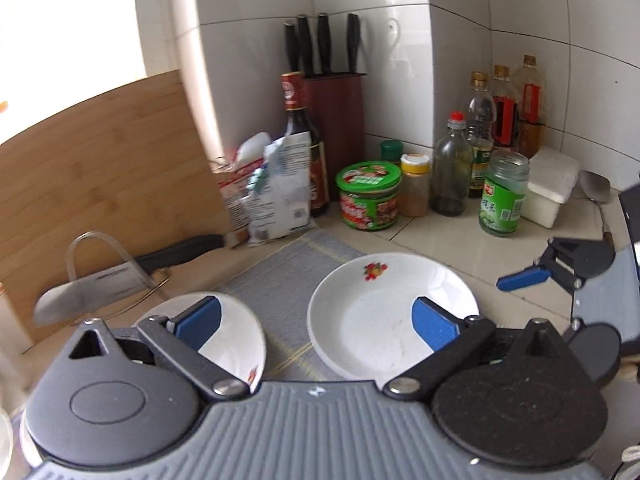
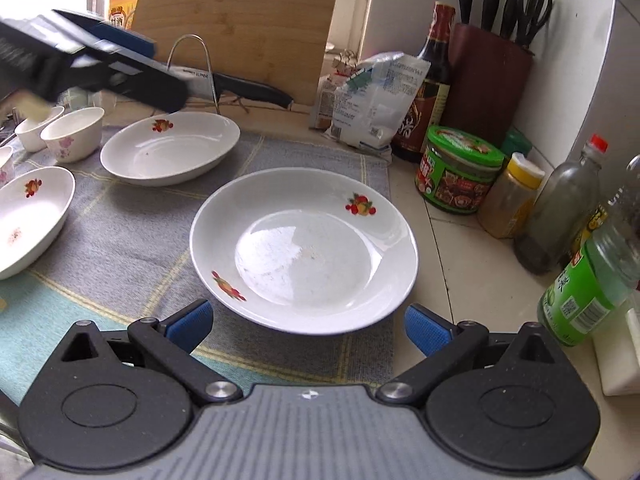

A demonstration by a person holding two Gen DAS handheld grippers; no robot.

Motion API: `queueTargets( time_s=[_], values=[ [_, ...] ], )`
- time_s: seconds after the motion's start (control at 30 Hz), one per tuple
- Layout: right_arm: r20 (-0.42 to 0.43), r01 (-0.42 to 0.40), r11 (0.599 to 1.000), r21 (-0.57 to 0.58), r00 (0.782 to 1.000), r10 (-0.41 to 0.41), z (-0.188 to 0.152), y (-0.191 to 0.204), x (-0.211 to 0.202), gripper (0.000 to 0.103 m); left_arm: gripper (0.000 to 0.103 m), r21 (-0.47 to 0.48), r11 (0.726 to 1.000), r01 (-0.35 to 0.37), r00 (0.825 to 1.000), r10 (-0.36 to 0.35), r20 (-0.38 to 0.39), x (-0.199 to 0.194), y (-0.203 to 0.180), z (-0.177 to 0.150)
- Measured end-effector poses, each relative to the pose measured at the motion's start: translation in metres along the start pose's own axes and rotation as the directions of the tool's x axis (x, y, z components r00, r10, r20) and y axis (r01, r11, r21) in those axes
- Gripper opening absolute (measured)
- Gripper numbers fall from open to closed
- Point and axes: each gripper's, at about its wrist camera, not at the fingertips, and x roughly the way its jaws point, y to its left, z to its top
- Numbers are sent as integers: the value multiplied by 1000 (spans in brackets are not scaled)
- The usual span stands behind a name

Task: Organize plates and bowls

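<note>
Left wrist view: the left gripper point(image 1: 316, 320) hangs with jaws spread wide and nothing between them, above a shallow plate point(image 1: 384, 312) and a second plate point(image 1: 236, 332) lying apart on the grey mat point(image 1: 280, 276).

Right wrist view: the right gripper point(image 2: 308, 328) is likewise released, empty, just short of the nearest plate point(image 2: 304, 248). Two more plates point(image 2: 168, 152) and small bowls point(image 2: 74, 134) sit separately on the tabletop point(image 2: 460, 248), so stacking looks barely begun.

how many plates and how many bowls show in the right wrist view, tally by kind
fruit-print plates: 3
small bowls: 3 (one cut off at the left edge)
total: 6
</note>
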Motion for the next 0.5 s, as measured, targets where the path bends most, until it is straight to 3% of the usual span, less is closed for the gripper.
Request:
queueTargets(
  time_s=[0.33, 0.5],
  values=[
    [-5, -69, 998, -13, 998, 69, 17, 58, 0, 103, 101, -162, 977, -141, 989, 130, -73, -67, 25, -76],
    [-22, -97, 995, -20, 995, 96, 20, 89, 2, 103, 101, -198, 959, -205, 977, 188, -100, -94, 42, -109]
  ],
)
